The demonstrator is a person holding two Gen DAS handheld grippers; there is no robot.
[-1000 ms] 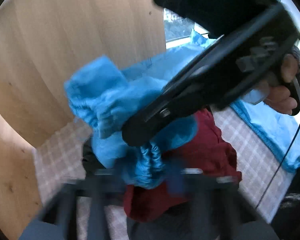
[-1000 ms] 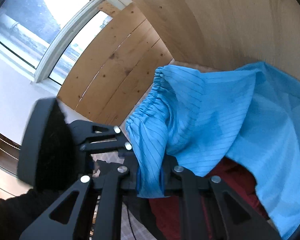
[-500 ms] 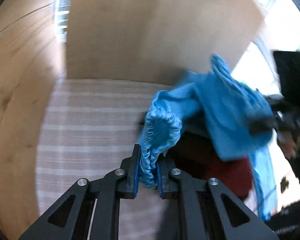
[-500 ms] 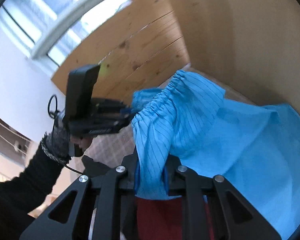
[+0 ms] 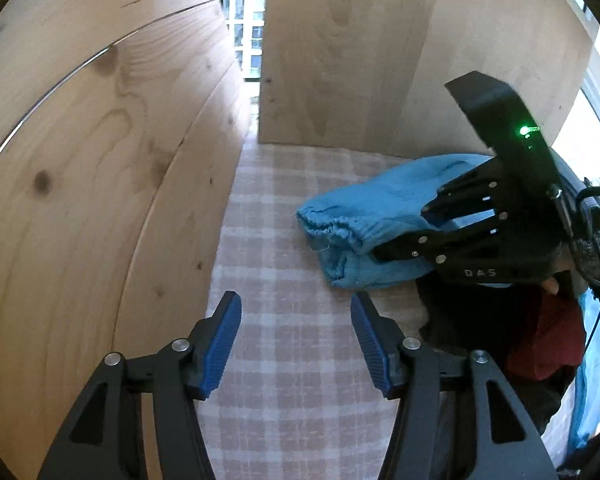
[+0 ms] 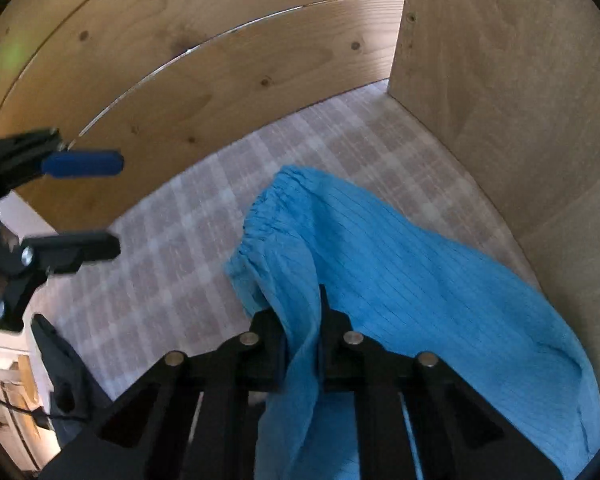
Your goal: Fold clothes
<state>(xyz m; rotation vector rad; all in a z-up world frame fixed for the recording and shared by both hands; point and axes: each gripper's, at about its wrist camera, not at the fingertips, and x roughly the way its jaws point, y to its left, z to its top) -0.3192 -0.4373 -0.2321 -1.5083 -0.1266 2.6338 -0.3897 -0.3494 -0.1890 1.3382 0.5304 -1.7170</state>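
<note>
At the far left, the pine wall (image 5: 100,184) rises straight from the checked cover (image 5: 284,344), with the left tool (image 5: 296,340) hanging just above that cover. Its jaws have just been opening and now stand wide, blue pads (image 5: 220,344) bare, nothing between them. The elastic cuff it was pinching half a second ago now lies free on the cover.

Further right lies the blue garment (image 5: 380,216), its gathered cuff pointing toward the left wall and its body running back under the right tool (image 6: 302,320). That tool's jaws have just been closing and are nearly together, pinching a fold of the striped blue cloth (image 6: 400,280), which drapes down between the fingers and spreads across the cover toward the plywood panel (image 6: 500,100).

By my reading, the task is early: the garment is laid down but bunched, one sleeve roughly stretched out, and no clean fold shows yet. Flattening, squaring the edges and the folds themselves are all left.

At the right edge of the left wrist view, a dark red garment (image 5: 548,344) sits heaped on dark clothing, just beside the blue piece and apparently partly under it. That heap will likely crowd the folding space. The wooden walls close in on two sides, so there is little room to spread the cloth leftward or away from the person, whose gloved hand (image 5: 592,248) grips the right tool.
</note>
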